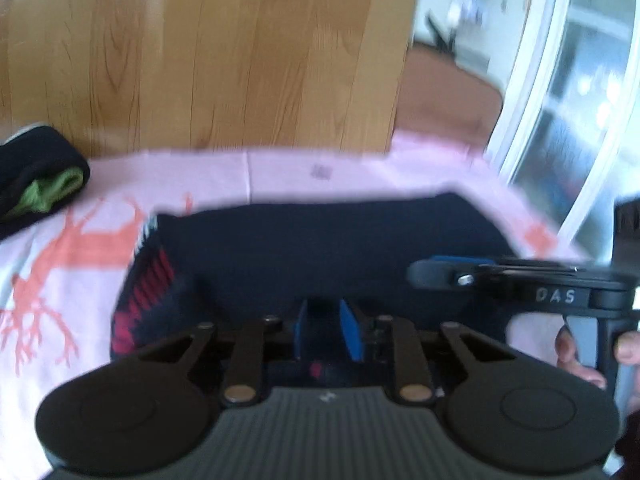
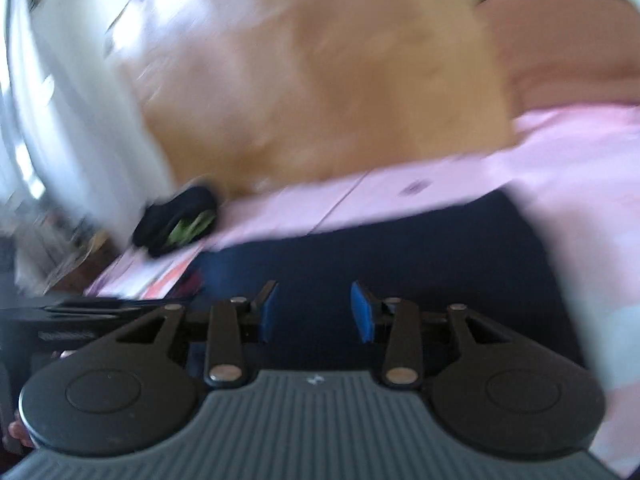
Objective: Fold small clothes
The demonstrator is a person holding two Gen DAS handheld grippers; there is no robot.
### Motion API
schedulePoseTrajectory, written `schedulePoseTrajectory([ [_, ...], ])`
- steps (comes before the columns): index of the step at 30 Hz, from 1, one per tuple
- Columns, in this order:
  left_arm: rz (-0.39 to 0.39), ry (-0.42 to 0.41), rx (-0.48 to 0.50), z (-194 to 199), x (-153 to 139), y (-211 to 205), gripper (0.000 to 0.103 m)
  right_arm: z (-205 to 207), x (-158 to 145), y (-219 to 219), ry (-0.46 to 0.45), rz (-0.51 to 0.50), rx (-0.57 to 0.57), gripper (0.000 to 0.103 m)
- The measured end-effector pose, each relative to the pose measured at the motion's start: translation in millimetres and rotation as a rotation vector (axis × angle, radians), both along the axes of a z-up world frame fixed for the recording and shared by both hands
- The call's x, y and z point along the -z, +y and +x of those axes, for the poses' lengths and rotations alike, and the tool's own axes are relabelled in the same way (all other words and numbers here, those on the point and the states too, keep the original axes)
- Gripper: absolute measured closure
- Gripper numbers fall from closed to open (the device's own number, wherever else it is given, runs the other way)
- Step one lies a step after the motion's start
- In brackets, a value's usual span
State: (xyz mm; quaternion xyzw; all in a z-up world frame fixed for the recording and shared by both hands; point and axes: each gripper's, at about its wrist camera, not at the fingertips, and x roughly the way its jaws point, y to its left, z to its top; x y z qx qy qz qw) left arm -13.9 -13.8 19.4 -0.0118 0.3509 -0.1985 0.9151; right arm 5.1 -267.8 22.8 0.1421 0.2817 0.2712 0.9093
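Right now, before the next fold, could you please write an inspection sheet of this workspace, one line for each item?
Surface: pink sheet with a coral branch print, crease lines visible.
Job's things: navy garment lying flat on the sheet, red and white pattern at its left end; the view is blurred.
Clutter: dark rolled item with green inside, on the sheet's far left edge, apart from the garment.
Grippers: left gripper low over the garment's near edge, pads slightly apart, whether it holds cloth cannot be told; right gripper open over the garment.
Cables: nothing seen.
Surroundings: wooden panel behind the sheet; white window frame at the right.
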Motion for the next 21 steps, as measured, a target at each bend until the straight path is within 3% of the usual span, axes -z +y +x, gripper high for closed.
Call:
schedulePoseTrajectory([
  [1,0.036,0.052,-0.021,4,12,-2,0.085,1,7,10,0.037,-0.015,-0.031,0.059],
  [2,0.022,0.026,-0.027,-1,15,1,0.084,1,19,20,0.087,-0.033,-0.063,0.059],
  [5,0.005,0.039,-0.017,-6,12,9,0.084,-18,19,24,0.013,-0.07,-0.079,0.058],
  [9,-0.005,0.073,-0.044,2,-1,17,0.084,-12,14,3,0.059,-0.001,-0.096,0.058],
  [11,-0.007,0.039,-0.081,1,-12,26,0.083,-15,7,-14,0.019,0.037,-0.041,0.058],
  [14,-0.012,-0.015,-0.141,9,-29,37,0.067,-22,-5,-50,-0.053,0.085,0.092,0.053],
  [16,0.017,-0.031,-0.189,20,-34,40,0.066,-15,-6,-67,-0.048,0.111,0.175,0.05],
  [21,0.077,0.018,-0.279,54,-18,42,0.067,6,1,-84,-0.006,0.112,0.296,0.05],
])
